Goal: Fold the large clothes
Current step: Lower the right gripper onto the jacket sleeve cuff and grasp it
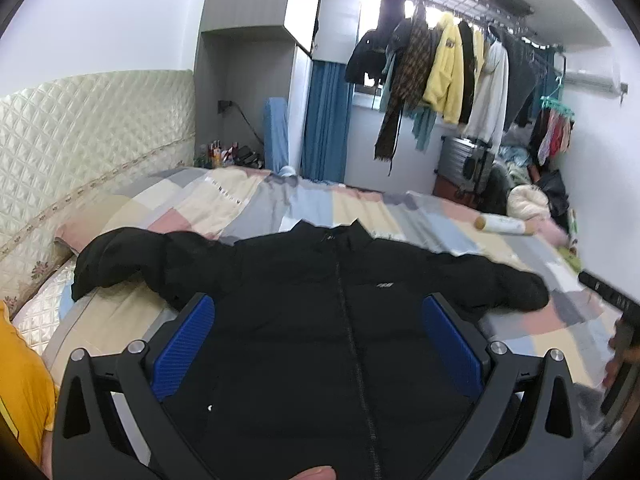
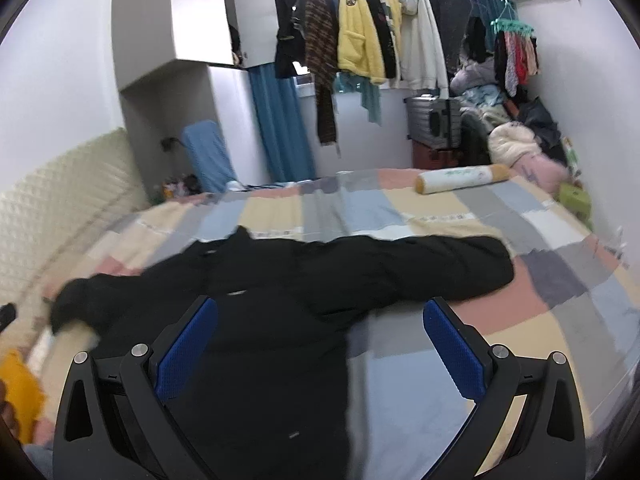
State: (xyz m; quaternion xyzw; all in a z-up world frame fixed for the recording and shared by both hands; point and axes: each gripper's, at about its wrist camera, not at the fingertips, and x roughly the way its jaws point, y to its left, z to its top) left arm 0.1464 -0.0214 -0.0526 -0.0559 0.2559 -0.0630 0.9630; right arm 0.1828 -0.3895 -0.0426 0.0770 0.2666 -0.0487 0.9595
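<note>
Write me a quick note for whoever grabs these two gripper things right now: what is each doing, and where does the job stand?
Left gripper: open, holding nothing, above the jacket's chest.
Right gripper: open, holding nothing, above the jacket's right side.
Black jacket: lies front up on the patchwork bedspread, zipped, both sleeves spread out sideways.
Done: jacket laid out flat.
Left: all the folding; probably start by bringing a sleeve in over the body.

I can read no text from here. The black jacket (image 1: 320,320) carries a small pale chest logo (image 1: 385,285), too blurred to make out. The yellow fleece (image 2: 354,36) on the rail has a round patch, also illegible.
</note>
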